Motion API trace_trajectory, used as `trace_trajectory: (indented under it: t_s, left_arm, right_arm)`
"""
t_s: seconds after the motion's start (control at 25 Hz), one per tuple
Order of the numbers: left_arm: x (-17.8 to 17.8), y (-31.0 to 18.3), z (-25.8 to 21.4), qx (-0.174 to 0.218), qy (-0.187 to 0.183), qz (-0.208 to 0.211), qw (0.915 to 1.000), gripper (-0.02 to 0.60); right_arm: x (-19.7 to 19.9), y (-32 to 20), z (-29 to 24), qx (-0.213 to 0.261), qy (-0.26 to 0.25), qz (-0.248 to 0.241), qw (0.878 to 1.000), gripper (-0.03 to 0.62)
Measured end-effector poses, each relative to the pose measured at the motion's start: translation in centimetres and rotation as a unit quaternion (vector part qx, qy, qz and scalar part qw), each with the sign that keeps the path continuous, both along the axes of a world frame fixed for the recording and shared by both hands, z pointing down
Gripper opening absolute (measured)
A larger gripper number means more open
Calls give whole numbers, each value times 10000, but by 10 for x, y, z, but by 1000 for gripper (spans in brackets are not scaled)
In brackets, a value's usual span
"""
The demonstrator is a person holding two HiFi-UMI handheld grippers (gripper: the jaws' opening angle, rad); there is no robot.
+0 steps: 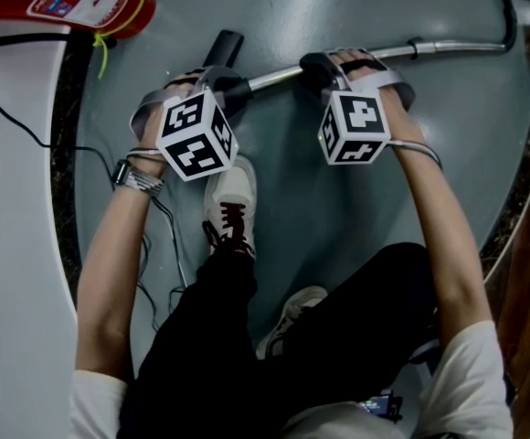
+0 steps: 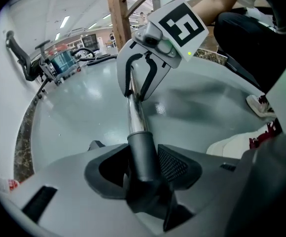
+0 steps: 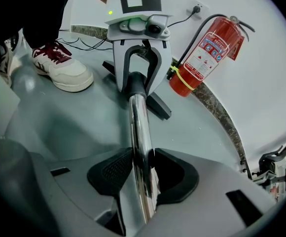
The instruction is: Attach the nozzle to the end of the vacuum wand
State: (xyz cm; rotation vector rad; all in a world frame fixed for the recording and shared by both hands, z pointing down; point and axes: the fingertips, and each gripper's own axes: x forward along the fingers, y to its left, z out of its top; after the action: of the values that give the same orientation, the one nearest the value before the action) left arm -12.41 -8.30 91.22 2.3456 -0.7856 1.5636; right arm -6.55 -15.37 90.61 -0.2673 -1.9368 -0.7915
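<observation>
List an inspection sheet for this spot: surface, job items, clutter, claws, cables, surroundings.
Surface: glossy grey floor, with a stone border strip at its edge.
Job's things: chrome vacuum wand spans both claws; dark nozzle sits over its end, whether it is locked cannot be told.
Clutter: red fire extinguisher by the wall.
Claws: left claw shut on the nozzle; right claw shut on the vacuum wand.
Cables: black cables on the floor by the person's white shoe; plug in a wall socket.
Surroundings: white wall, wooden post.
</observation>
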Motion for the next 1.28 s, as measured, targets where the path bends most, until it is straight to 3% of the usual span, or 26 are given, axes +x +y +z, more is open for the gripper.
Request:
trace_trajectory:
  t_s: [0.2,0.4,0.76,1.08,1.28]
  left_arm:
    - [-1,-5,1,179,-103,131,9997,189]
    - [0,-6,7,63,43,0,10000,189]
    - [-3,-9,12,6,-1,-31,10000,187]
    - [0,-12,11,99,427,-487,9979,187]
    - [0,-13,9,107,541,-560,9969,187]
  right_arm:
    - [-3,-1,-1,-23,-51,29,10000,152]
    - [-2,1,3,147,101,-144,9997,147]
    - [-5,-2,8,121,7,-26,9999,149]
    - [-4,-1,9,3,-77,97,9999,150]
    - [-3,-2,4,-188,-205,278,9992,150]
